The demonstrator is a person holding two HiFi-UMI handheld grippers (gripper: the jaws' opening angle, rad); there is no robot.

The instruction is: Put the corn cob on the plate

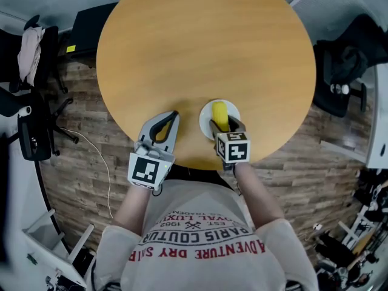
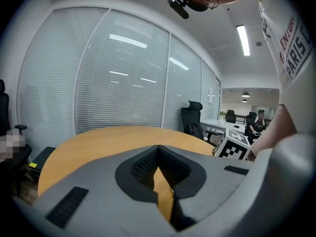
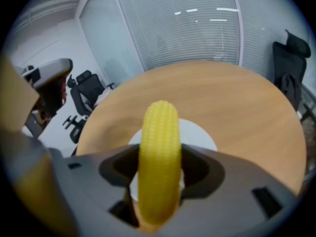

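While your right gripper (image 1: pixel 222 126) clamps the corn (image 1: pixel 219 114) over the plate (image 1: pixel 205 123), at lower centre of the head view, your left gripper (image 1: pixel 172 116) rests closed and empty beside it, probably to keep clear.

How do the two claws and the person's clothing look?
The left claw and right claw are grey, with dark ribbed pads. Each carries a white cube with black square markers. The person wears a grey short-sleeved T-shirt with red and dark lettering.
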